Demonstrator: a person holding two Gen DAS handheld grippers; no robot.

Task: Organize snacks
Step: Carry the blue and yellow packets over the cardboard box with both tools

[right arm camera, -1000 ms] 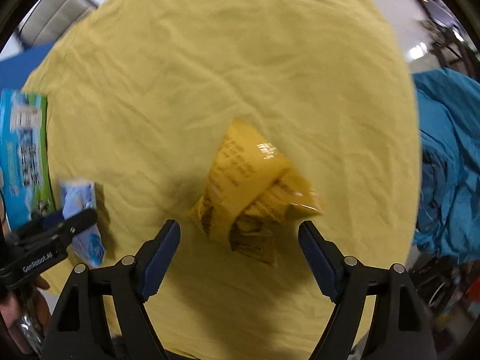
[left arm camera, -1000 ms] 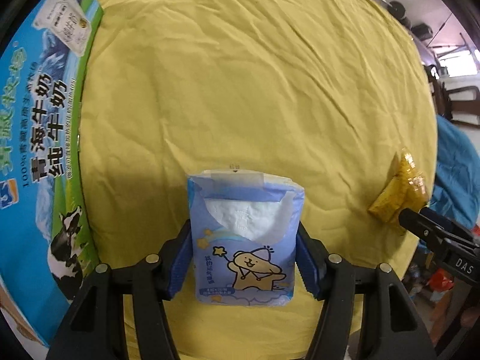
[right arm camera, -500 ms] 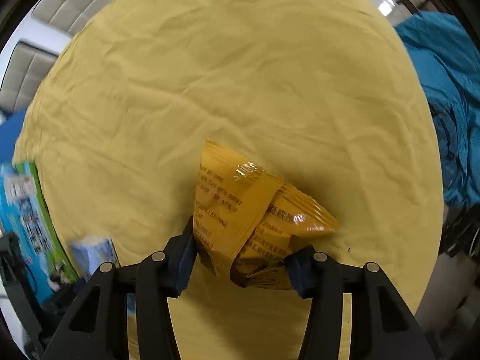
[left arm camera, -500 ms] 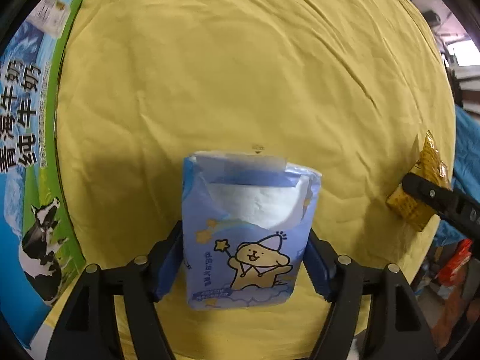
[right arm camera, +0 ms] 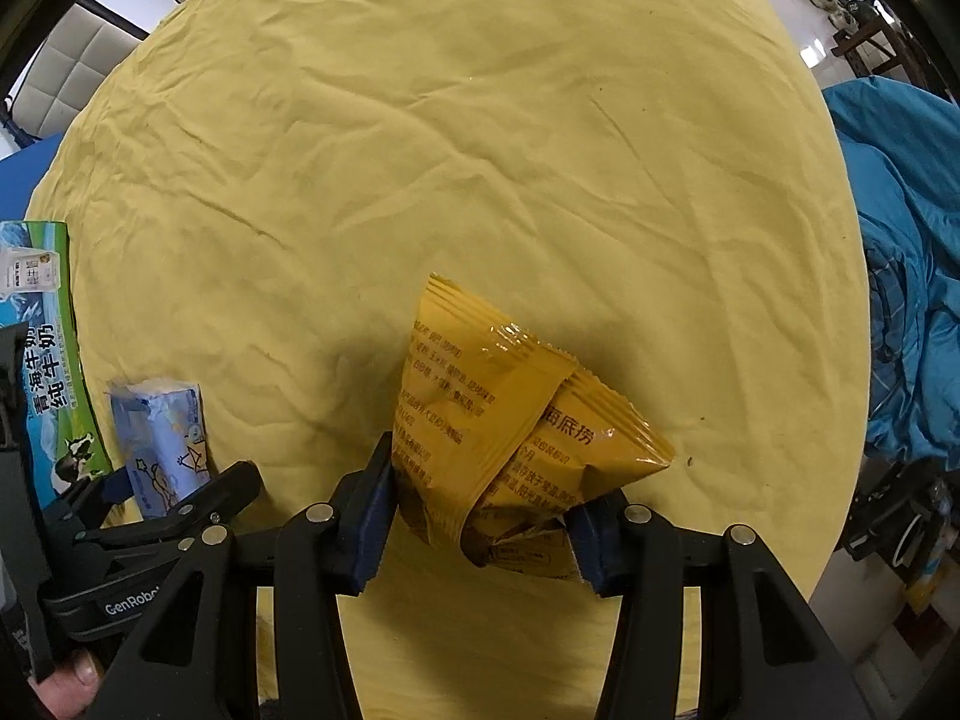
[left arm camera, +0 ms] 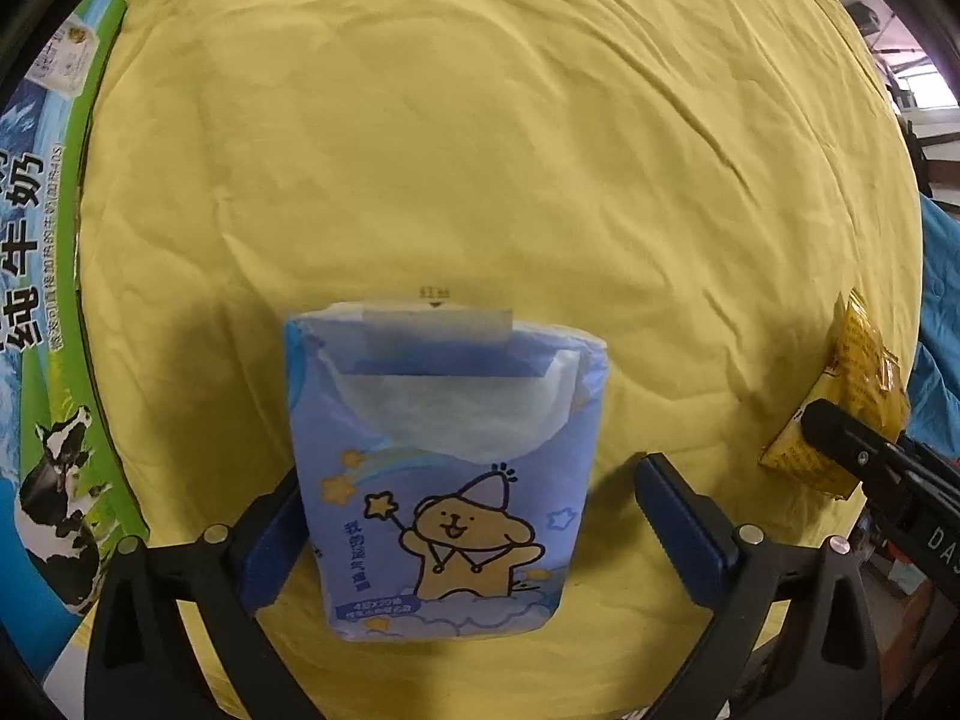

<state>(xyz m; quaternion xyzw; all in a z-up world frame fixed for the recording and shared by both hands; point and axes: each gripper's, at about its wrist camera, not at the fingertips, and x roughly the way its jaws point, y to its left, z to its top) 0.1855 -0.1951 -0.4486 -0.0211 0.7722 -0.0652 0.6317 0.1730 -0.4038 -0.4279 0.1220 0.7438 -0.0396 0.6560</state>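
Crinkly yellow foil packet [right arm camera: 504, 438] on wrinkled cloth [right arm camera: 480, 150]

My two fisheye views, evenly lit, soft shadows under my jaws, glare on the yellow packet [right arm camera: 480, 420], black curved corners, slightly soft edges.

We see the yellow cloth [right arm camera: 480, 150] lying bare across its far half. The milk carton [left arm camera: 42, 300] walls its left edge; tissue pack [left arm camera: 444, 468] and yellow snack packets [right arm camera: 510, 438] crowd the near side.
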